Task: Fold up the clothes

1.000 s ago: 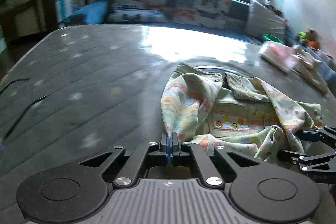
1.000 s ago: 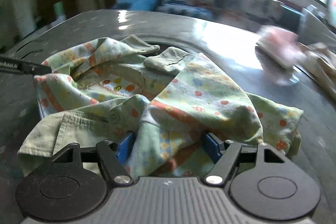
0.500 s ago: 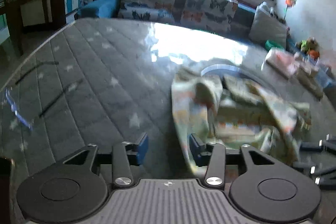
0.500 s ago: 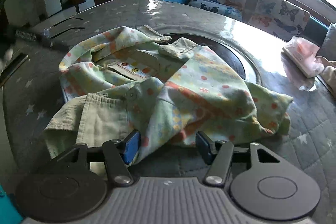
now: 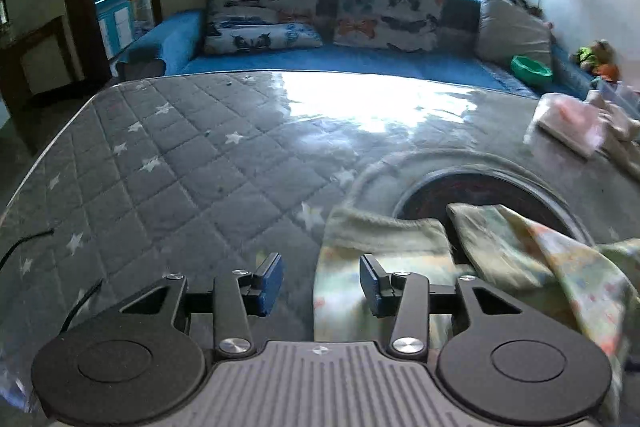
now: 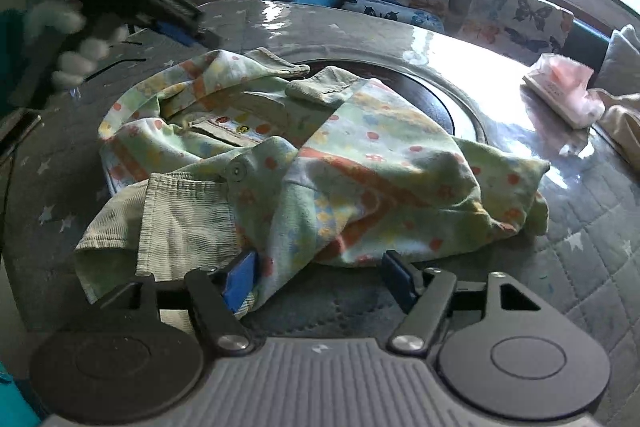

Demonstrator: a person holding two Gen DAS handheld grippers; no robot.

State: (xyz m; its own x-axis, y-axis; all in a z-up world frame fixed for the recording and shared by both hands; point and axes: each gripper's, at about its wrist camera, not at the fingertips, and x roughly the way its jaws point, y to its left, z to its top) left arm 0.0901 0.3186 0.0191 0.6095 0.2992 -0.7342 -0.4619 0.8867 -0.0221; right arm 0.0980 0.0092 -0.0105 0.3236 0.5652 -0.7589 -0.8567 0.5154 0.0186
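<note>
While both claws are standing open and empty, the left gripper (image 5: 320,281) is hovering at the edge of the crumpled garment (image 6: 312,163), and the right gripper (image 6: 318,277) is sitting just before its near hem. A second ago the left was pinching the cloth; the garment is now lying loose on the quilted table (image 5: 180,163).

A small pale-green garment (image 6: 304,163) printed with orange stripes and coloured dots lies crumpled in a loose heap on the grey quilted, star-patterned desk (image 6: 592,259). Its ribbed cuff (image 6: 180,223) spreads out at 8 o'clock, the collar (image 6: 320,87) sits at 12 o'clock, and a snap button (image 6: 236,171) shows near the middle.
</note>
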